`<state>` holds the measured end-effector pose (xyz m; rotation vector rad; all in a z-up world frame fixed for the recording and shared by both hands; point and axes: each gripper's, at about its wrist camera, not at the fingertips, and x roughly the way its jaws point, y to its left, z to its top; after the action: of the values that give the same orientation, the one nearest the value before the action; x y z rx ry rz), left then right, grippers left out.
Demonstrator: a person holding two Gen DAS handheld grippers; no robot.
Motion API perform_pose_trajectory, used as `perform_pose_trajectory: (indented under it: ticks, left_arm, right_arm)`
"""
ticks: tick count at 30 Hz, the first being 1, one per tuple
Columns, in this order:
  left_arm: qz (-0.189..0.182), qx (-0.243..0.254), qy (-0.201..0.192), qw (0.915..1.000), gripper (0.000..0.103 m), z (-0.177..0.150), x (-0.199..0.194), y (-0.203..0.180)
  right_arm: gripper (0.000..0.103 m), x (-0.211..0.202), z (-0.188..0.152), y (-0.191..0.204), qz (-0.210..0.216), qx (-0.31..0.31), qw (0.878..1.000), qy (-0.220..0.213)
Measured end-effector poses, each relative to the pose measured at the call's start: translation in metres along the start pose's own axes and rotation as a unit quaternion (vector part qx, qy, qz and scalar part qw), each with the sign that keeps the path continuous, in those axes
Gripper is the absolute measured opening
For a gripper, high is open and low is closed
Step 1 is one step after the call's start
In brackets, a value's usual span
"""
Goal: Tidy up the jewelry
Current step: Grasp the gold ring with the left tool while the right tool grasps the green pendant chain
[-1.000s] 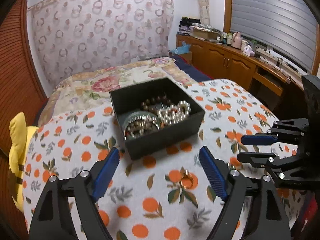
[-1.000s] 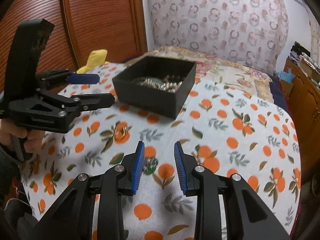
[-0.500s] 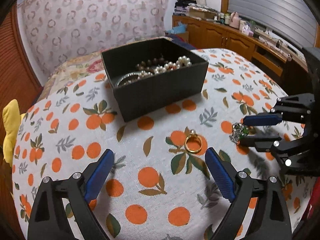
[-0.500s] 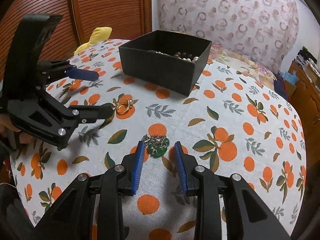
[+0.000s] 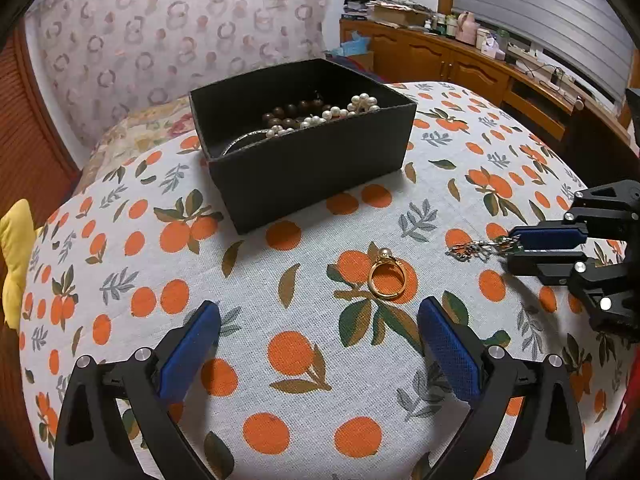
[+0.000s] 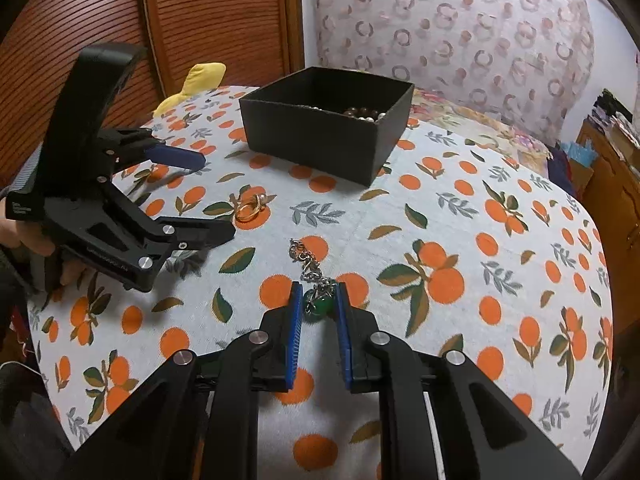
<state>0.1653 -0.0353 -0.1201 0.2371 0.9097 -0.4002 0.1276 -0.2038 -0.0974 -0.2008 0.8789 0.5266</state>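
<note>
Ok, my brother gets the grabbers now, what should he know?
Right gripper: fingers on either side of the green pendant and nearly closed; its silver chain trails on the tablecloth.
Left gripper: open, empty, just short of the gold ring.
Black box: already holds pearls and brown beads.
Left to do: put the pendant, then the ring, in the box.

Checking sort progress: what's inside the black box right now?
Inside the black box: white pearl strand, dark brown bead bracelet, silver bangle. The front wall hides the floor and anything lower.
</note>
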Motion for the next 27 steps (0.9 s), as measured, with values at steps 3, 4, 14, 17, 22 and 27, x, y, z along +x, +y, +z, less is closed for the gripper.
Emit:
perform_pose_trajectory:
  ticks: [3,4,14,17,22,27]
  left_arm:
    - [0.001,0.001,0.000,1.0000,0.096,0.000,0.000,0.000]
    - [0.002,0.000,0.000,1.0000,0.096,0.000,0.000,0.000]
    - [-0.022,0.026,-0.001,0.9994,0.087,0.005,0.000,-0.022]
    - [-0.027,0.030,-0.008,0.9991,0.066,0.009,-0.002,-0.029]
    - [-0.026,0.025,-0.011,0.9993,0.030,0.014,-0.002,-0.031]
    - [-0.029,0.021,-0.019,0.9992,0.018,0.015,-0.006,-0.030]
  right_arm:
    - [0.018,-0.008,-0.004,0.000,0.002,0.004,1.000,-0.006]
    - [0.018,-0.009,-0.004,0.000,0.002,0.004,1.000,-0.007]
    - [0.018,-0.022,-0.009,0.002,0.002,0.003,1.000,-0.017]
    - [0.018,-0.024,-0.008,0.000,-0.001,0.004,1.000,-0.019]
    - [0.018,-0.030,-0.007,-0.004,-0.007,0.006,1.000,-0.025]
    - [0.018,-0.033,-0.002,-0.005,-0.010,0.005,1.000,-0.030]
